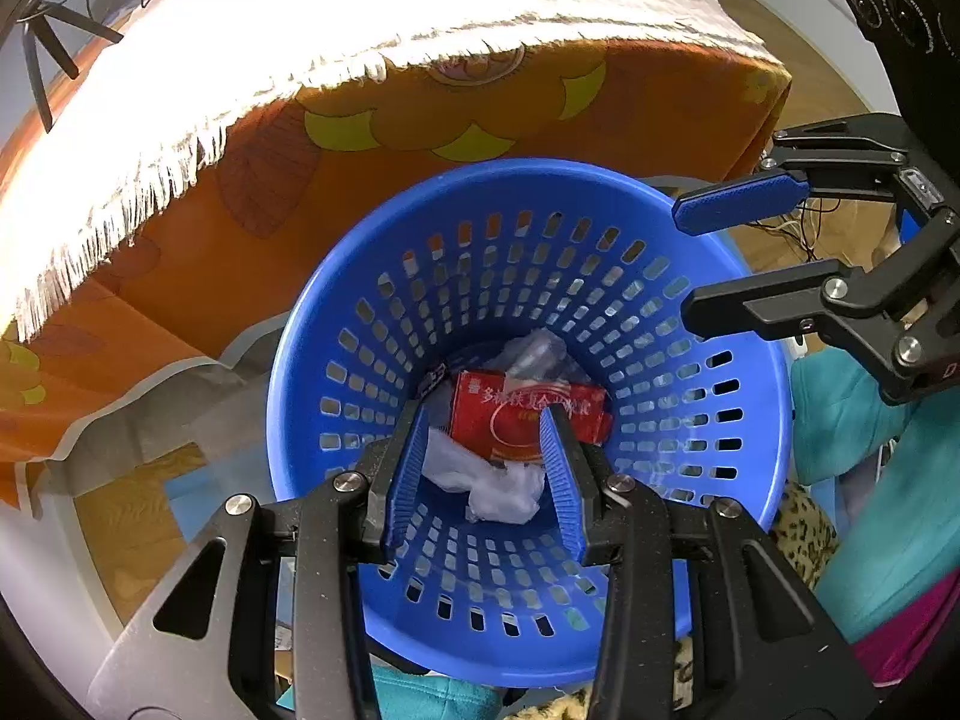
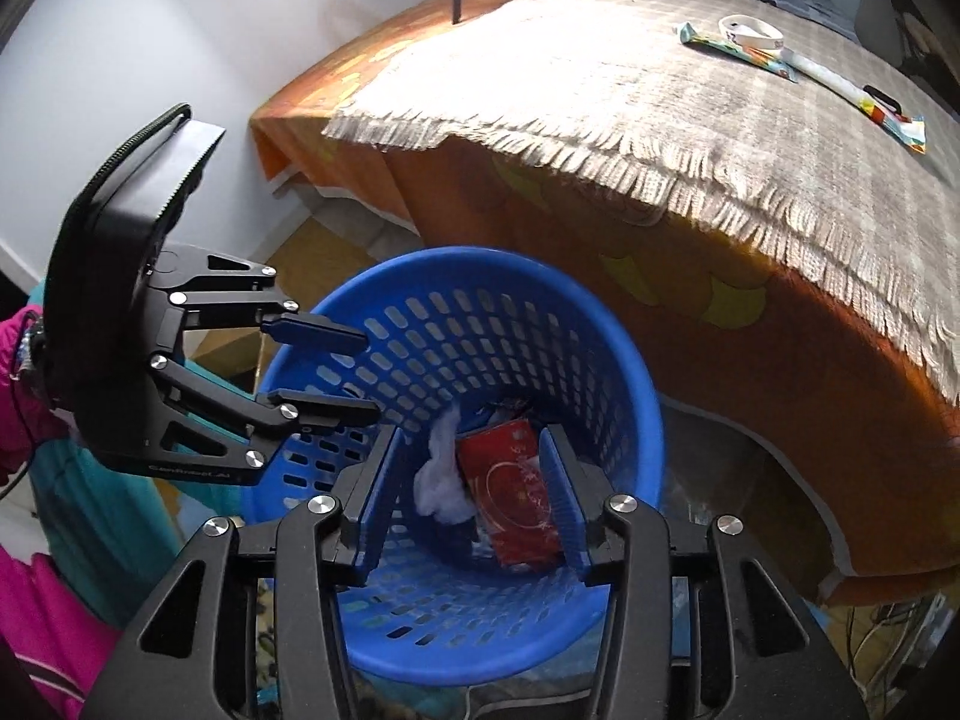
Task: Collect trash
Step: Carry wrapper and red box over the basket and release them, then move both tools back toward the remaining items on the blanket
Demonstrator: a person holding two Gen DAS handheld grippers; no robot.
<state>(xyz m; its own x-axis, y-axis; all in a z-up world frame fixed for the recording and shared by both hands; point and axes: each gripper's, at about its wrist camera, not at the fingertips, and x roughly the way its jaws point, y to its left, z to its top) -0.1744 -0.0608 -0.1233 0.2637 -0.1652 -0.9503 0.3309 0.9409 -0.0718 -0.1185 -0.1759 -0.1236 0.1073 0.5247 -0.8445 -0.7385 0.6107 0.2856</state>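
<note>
Flanking the blue basket (image 2: pixel 636 420), an orange-draped table (image 2: pixel 750 228) holds two wrappers (image 2: pixel 798 69).

The blue basket (image 1: pixel 312 372) looks like smooth, slightly glossy plastic with slotted walls. Inside it lie a glossy red packet (image 1: pixel 528 420), crumpled and foil-like, and thin, translucent white plastic film (image 1: pixel 480 480), wrinkled. Above the basket hangs an orange cloth (image 1: pixel 420 114), smooth and printed, topped by a coarse beige woven mat (image 2: pixel 630 102) with a frayed fringe. Over the basket, both grippers are matt black with shiny metal screws and ribbed blue pads (image 1: pixel 408 474).
</note>
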